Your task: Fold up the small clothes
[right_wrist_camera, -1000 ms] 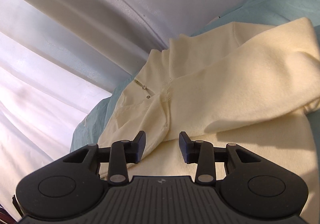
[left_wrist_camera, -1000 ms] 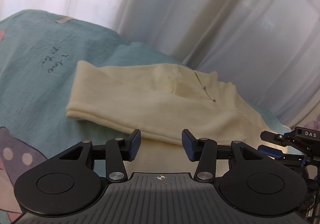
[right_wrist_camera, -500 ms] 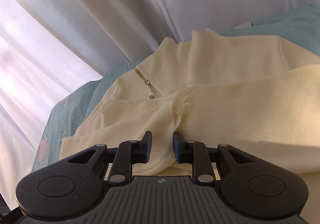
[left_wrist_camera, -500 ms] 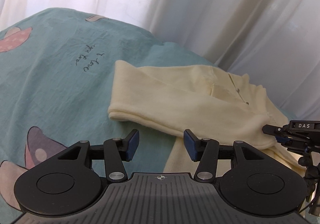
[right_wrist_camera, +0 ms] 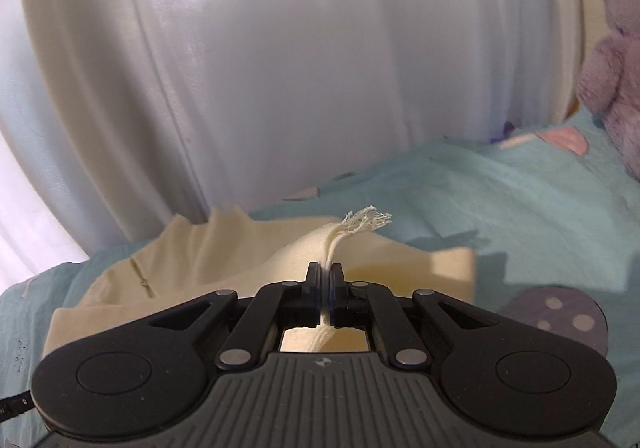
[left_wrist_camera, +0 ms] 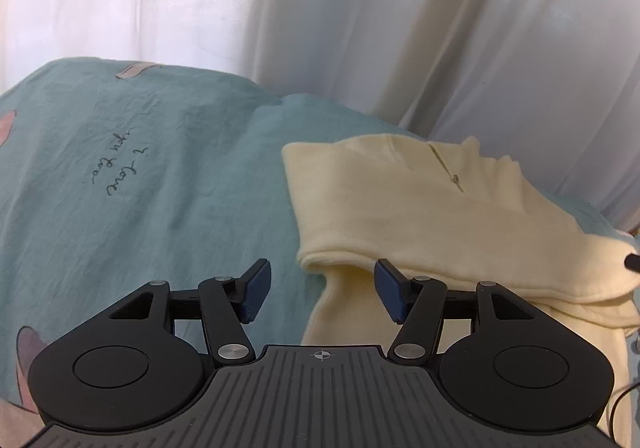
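A small cream knit top (left_wrist_camera: 420,208) lies on the teal bedsheet (left_wrist_camera: 160,188), one sleeve folded across its body. My left gripper (left_wrist_camera: 322,282) hovers over the sleeve's cuff end with its blue pads apart and the jaws opening; nothing is pinched between them. In the right wrist view my right gripper (right_wrist_camera: 325,276) is shut on a fringed edge of the cream top (right_wrist_camera: 224,248), and the fringe (right_wrist_camera: 366,218) sticks up past the fingertips. The cloth rises in a ridge toward that grip.
White curtains (left_wrist_camera: 360,28) hang close behind the bed. A purple plush toy (right_wrist_camera: 612,48) sits at the far right of the right wrist view. The sheet carries printed handwriting (left_wrist_camera: 120,172) and a spotted purple patch (right_wrist_camera: 560,312).
My right gripper closed from open onto the fringed edge and lifted it. The left gripper slid left toward the sleeve's cuff end, and its jaws spread wider.
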`<state>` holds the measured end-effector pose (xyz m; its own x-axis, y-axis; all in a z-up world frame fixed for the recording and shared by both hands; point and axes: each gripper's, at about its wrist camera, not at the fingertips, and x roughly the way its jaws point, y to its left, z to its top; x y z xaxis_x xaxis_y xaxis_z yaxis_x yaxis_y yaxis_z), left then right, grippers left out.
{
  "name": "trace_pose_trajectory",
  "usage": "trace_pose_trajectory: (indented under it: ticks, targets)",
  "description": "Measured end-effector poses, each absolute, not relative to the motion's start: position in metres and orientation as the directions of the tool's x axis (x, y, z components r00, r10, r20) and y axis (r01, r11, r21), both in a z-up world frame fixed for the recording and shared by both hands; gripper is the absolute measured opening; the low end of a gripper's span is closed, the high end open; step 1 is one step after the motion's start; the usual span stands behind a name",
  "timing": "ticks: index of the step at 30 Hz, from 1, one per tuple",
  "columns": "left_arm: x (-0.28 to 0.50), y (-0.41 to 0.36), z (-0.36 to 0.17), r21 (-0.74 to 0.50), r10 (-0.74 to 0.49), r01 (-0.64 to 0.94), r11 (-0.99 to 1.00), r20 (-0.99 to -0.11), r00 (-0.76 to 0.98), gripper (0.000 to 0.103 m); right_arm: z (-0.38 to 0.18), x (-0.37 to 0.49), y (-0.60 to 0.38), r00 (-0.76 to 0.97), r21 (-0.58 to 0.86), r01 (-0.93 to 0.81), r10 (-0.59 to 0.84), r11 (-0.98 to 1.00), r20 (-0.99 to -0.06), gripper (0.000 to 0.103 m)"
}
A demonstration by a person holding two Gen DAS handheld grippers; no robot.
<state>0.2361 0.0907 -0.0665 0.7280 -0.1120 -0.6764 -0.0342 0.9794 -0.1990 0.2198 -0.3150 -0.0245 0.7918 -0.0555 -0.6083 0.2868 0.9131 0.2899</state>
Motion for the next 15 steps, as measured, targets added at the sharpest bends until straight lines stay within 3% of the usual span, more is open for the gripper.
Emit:
trace_pose_trajectory:
  ticks: [3,9,12,15]
  targets:
    - [0.246,0.088,-0.067,-0.214,-0.125,-0.031,0.976,-0.678,0.724,0.063,-0.046,0.218,-0.334,0.753,0.321,0.333,-0.046,0.886,-0.656,0.003]
    - [0.256,0.081,-0.067,-0.213,-0.140,-0.012,0.977,-0.683,0.717,0.063,-0.060,0.226,-0.342,0.747,0.383,0.332,0.007,0.862,-0.664,0.009]
    - [0.256,0.077,-0.064,-0.201,-0.127,-0.014,0.979,-0.671,0.730,0.064,-0.053,0.225,-0.331,0.765,0.322,0.310,-0.034,0.895,-0.643,0.003]
    - [0.256,0.074,-0.061,-0.183,-0.120,-0.003,0.983,-0.659,0.743,0.064,-0.040,0.213,-0.324,0.786,0.159,0.362,-0.209,0.919,-0.582,0.003]
